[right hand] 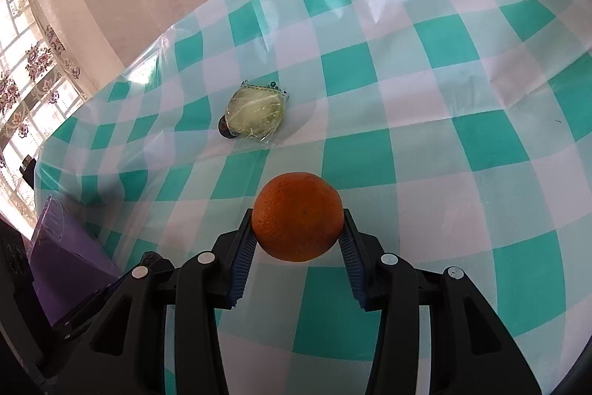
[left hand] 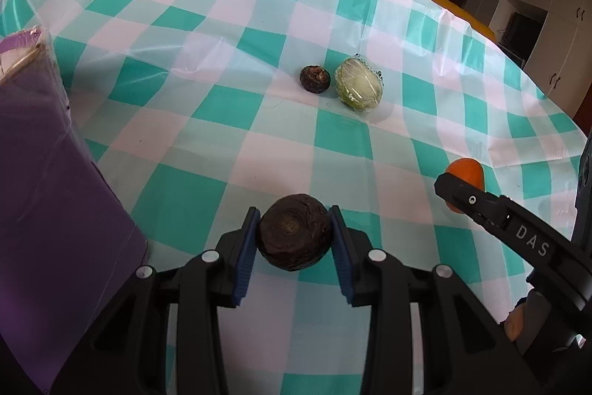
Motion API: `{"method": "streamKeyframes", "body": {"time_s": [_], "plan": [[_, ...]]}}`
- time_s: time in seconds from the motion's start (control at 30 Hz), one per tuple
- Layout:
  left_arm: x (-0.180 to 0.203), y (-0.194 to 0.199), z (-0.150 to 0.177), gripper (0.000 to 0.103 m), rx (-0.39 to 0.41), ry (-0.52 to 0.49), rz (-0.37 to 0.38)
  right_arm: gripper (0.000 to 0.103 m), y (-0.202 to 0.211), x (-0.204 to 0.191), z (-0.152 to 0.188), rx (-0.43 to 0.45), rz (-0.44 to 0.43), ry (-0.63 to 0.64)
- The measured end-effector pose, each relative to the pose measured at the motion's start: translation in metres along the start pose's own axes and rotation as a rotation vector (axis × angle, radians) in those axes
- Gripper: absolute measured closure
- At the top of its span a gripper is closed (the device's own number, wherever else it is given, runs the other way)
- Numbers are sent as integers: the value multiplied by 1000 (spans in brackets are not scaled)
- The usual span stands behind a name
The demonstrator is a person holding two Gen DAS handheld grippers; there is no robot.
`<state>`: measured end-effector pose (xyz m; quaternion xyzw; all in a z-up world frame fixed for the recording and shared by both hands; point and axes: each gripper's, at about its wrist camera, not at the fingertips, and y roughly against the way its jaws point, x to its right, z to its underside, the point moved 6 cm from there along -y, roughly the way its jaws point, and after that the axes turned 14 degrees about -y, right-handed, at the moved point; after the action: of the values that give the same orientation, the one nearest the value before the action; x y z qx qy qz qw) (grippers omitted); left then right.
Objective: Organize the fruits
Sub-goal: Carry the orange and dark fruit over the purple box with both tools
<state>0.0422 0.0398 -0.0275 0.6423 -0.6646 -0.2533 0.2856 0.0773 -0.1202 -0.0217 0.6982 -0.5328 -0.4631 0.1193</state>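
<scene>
My left gripper (left hand: 295, 232) is shut on a dark brown round fruit (left hand: 295, 236), held above the checked tablecloth. My right gripper (right hand: 298, 219) is shut on an orange (right hand: 298, 216); the orange also shows at the right edge of the left wrist view (left hand: 467, 170), behind the right gripper's finger. A second small dark brown fruit (left hand: 315, 79) lies on the cloth next to a pale green fruit wrapped in clear plastic (left hand: 358, 88). In the right wrist view the wrapped fruit (right hand: 256, 114) hides most of the small dark one (right hand: 223, 130).
A purple box (left hand: 48, 195) stands at the left of the table, also seen in the right wrist view (right hand: 70, 265). The teal and white checked cloth (left hand: 207, 121) covers a round table. A wall and a doorway lie behind it.
</scene>
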Motion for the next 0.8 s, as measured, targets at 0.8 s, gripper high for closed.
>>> {"method": "streamKeyframes", "body": {"time_s": [0.8], "plan": [[28,128,108,65,5,-222,14,59,103,-14,114,-52,118,175]]}}
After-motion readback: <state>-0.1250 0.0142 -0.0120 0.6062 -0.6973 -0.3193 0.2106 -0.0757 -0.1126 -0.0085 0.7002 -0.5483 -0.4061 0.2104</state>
